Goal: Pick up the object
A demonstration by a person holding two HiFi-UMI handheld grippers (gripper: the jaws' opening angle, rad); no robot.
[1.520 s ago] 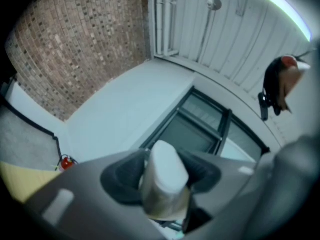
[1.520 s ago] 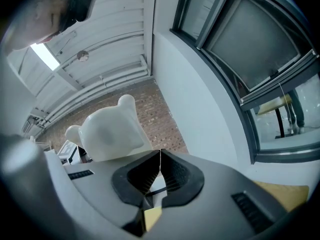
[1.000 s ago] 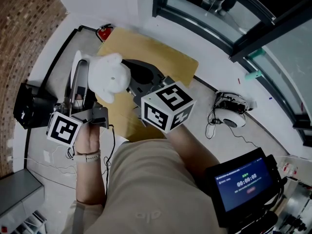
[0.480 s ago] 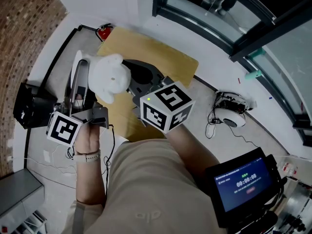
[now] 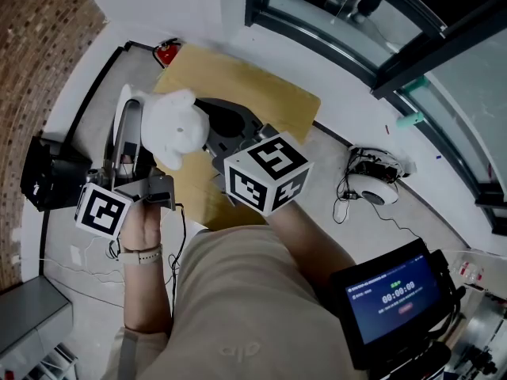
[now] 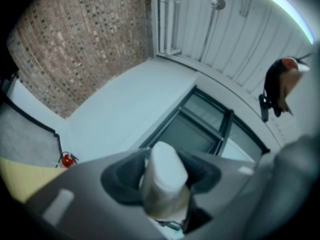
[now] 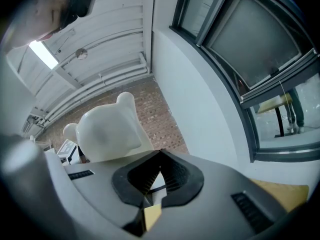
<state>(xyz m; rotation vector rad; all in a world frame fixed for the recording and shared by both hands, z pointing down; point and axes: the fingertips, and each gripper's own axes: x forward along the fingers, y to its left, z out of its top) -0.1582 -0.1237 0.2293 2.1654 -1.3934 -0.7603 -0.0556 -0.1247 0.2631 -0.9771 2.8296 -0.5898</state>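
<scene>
A white bear-shaped figure (image 5: 176,129) is held up off the floor at the tip of my left gripper (image 5: 142,145). In the left gripper view a white part of the figure (image 6: 165,166) sits pinched between the two black pads, so that gripper (image 6: 161,184) is shut on it. My right gripper (image 5: 228,125) is just right of the figure, apart from it. In the right gripper view its jaws (image 7: 160,154) meet at the tips with nothing between them, and the white figure (image 7: 107,129) shows beyond them.
A yellow cardboard sheet (image 5: 253,85) lies on the pale floor below. A red fire extinguisher (image 5: 166,52) stands by the brick wall (image 5: 40,30). A black box (image 5: 47,172) is at left, cables and a white device (image 5: 372,190) at right, a screen (image 5: 392,295) lower right.
Both grippers and the white figure have drifted very slightly left. The grip is the same.
</scene>
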